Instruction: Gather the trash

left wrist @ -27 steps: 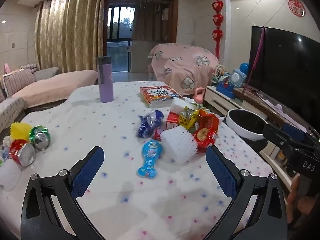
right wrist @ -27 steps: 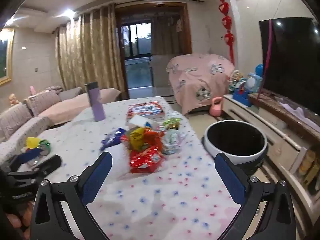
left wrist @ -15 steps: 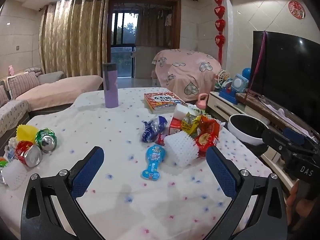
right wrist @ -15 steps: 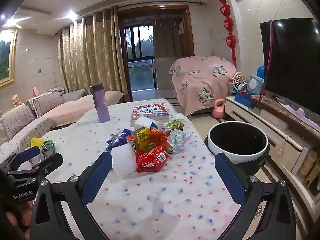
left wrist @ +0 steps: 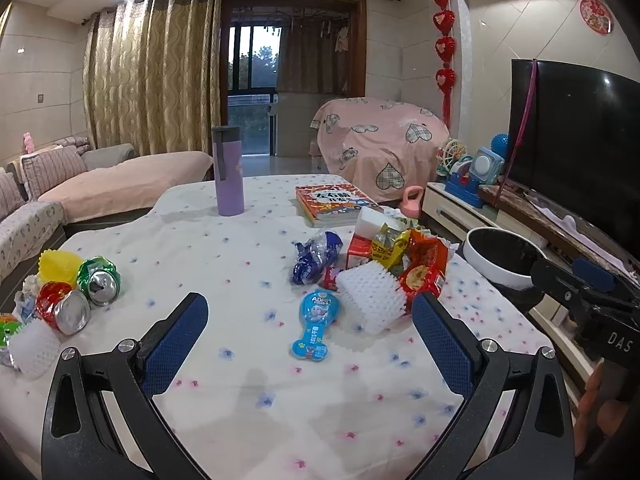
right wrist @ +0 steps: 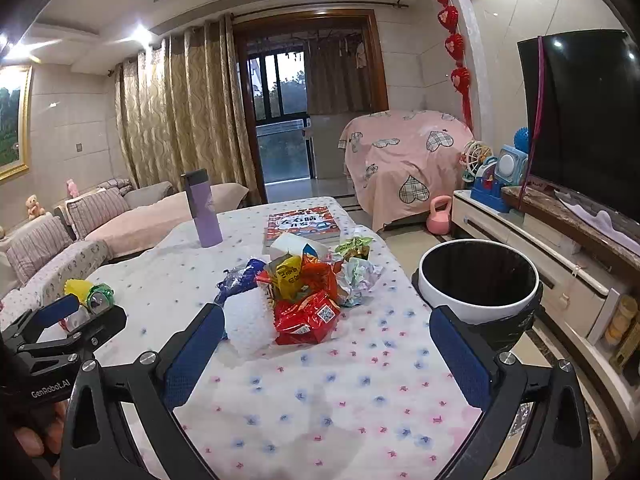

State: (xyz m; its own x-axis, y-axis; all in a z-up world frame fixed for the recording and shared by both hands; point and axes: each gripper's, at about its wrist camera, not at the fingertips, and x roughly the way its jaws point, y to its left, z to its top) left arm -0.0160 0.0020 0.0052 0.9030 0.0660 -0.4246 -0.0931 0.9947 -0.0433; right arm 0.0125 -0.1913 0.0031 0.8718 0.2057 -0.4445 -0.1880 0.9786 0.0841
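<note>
A: State of the tongs?

B: Left tongs (left wrist: 310, 334) spread wide, nothing between the blue knurled pads (left wrist: 176, 342). Right tongs (right wrist: 326, 354) likewise spread and empty. Both hang over the near edge of the worktop (left wrist: 240, 408), which wears a soft white cloth dotted pink and blue.

A: Nearest trash?

B: One flat blue paddle-shaped wrapper (left wrist: 314, 330), then one white bristly foam fruit net (left wrist: 370, 294) touching one glossy red snack bag (right wrist: 308, 316). Behind these a heap: one yellow crinkled packet (right wrist: 286, 274), one blue foil wrapper (left wrist: 316, 256), one crumpled paper wad (right wrist: 358, 280).

A: Left edge?

B: Two dented cans, one red (left wrist: 64, 310), one green (left wrist: 98, 280), one yellow ribbed cup (left wrist: 56, 264), a second white foam net (left wrist: 34, 350).

A: Farther back?

B: One round white-rimmed trash bin (right wrist: 478, 284), black-lined, beside the worktop on the right. One book (left wrist: 334, 202), one purple cylindrical tumbler (left wrist: 228, 172), upright.
</note>
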